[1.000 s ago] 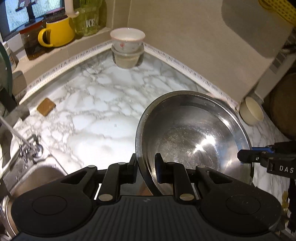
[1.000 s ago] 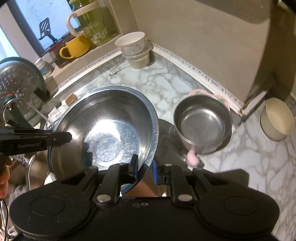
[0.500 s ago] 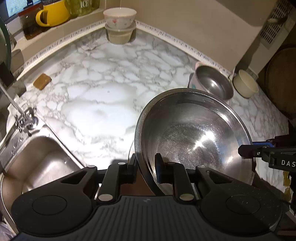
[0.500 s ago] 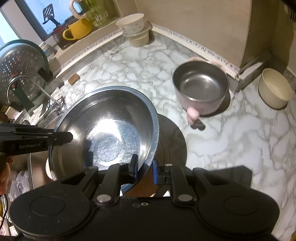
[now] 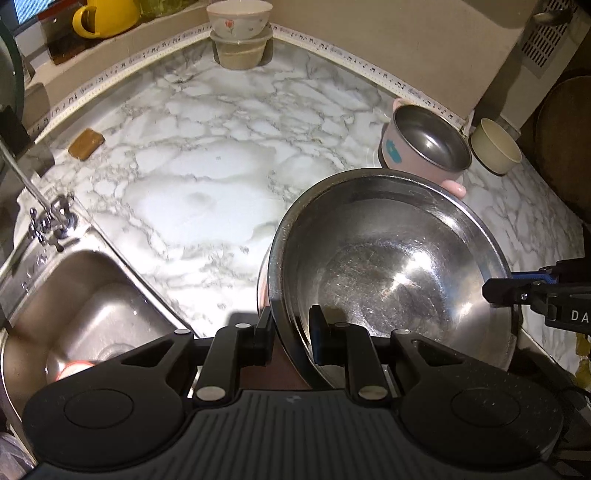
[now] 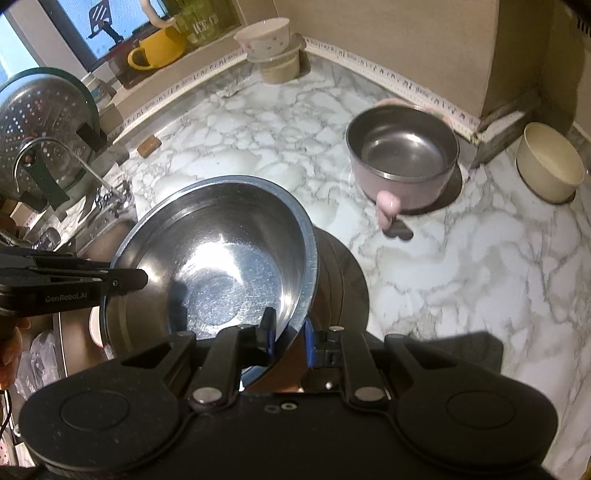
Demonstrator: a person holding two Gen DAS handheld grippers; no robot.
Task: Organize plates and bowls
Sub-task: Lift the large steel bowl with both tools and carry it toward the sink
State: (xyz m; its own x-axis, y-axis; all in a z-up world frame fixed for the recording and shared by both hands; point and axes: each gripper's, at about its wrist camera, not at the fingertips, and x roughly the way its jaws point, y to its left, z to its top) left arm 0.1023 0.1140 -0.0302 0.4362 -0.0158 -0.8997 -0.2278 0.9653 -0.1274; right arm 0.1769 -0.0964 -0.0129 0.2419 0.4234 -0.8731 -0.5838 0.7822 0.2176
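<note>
A large steel mixing bowl (image 5: 388, 266) (image 6: 221, 258) hangs tilted above the marble counter, held by both grippers. My left gripper (image 5: 293, 328) is shut on its near-left rim. My right gripper (image 6: 290, 338) is shut on the opposite rim and shows at the right edge of the left wrist view (image 5: 517, 291). A pink bowl with a steel inside (image 5: 424, 147) (image 6: 402, 158) stands on the counter beyond. A cream bowl (image 5: 496, 146) (image 6: 550, 162) sits by the wall corner. A flowered bowl stacked on a clear tub (image 5: 238, 16) (image 6: 264, 37) stands in the far corner.
The steel sink (image 5: 74, 314) with its tap (image 5: 48, 218) lies at the left. A metal colander (image 6: 40, 122) stands by the tap. A yellow mug (image 6: 155, 48) sits on the window ledge. A small brown block (image 5: 85, 143) lies on the marble counter (image 5: 207, 173).
Both grippers have drawn back from the far corner and sunk a little with the steel bowl. The pink bowl and the sink have come into the left wrist view.
</note>
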